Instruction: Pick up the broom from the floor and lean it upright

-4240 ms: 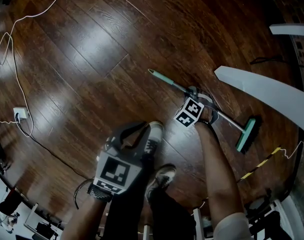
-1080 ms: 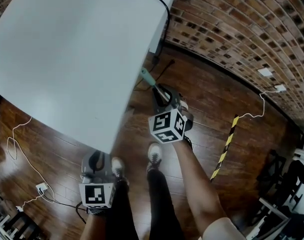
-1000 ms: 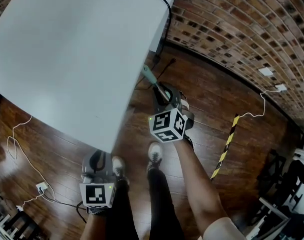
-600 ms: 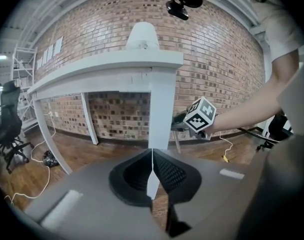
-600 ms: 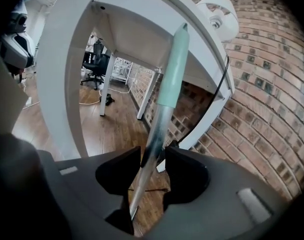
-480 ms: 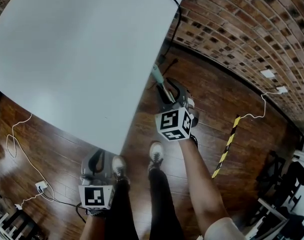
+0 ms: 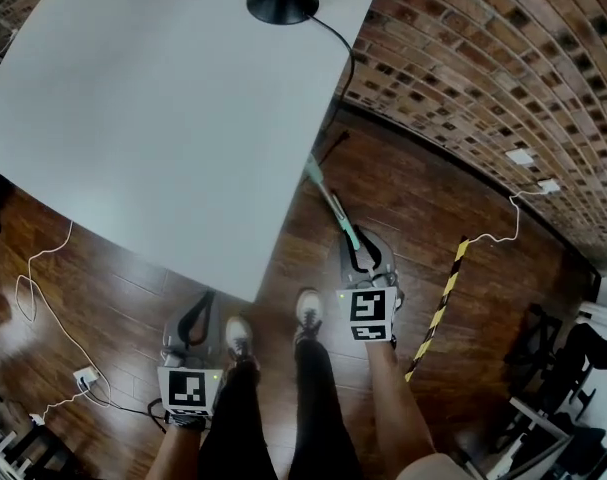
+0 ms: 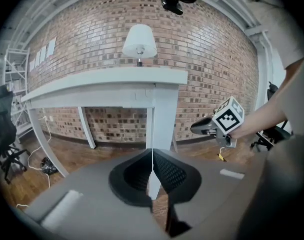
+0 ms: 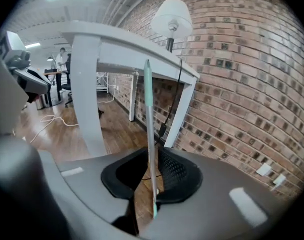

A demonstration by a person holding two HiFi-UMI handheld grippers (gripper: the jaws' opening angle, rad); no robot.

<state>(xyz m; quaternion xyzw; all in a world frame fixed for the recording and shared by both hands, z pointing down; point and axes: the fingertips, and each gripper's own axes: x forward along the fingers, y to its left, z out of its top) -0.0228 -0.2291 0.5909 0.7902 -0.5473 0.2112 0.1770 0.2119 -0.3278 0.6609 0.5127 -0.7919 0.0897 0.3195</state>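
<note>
Under you, a dark wooden floor [image 7: 133, 278] takes up the near and left parts of the scene. A big white table [image 7: 163, 98] covers the far left. A brick wall [image 7: 483, 78] runs along the far right. You stand at the near edge, with your shoes [image 7: 308, 308] just off the table's near corner.

Your right gripper [image 7: 363, 260] is out beyond the right one of your shoes, with its marker cube facing you. It points down and away towards the wall. Its jaws have just been closing with the handle of the broom [image 9: 150, 134] between them. They stand parted round the shaft, which lies along one pad. A sliver of floor shows between the shaft and the other pad, so the shaft is not pinched. The broom stands nearly upright, and its handle rises from the gripper towards the far left. Its teal tip is at the table's right edge. The gripper hides the brush end.

Your left gripper [image 7: 201, 308] hangs low, just left of your shoes and beside the table's near corner, well apart from the broom. Its jaws are pressed together with nothing between them.

A lamp [image 7: 282, 0] stands on the table's far right corner. A yellow-and-black tape strip [image 7: 435, 313] lies on the floor to the right of your right gripper. Small white wall plates [image 7: 520, 156] sit low on the brick at the far right. A white socket block [image 7: 83, 376] lies on the floor at the near left.
</note>
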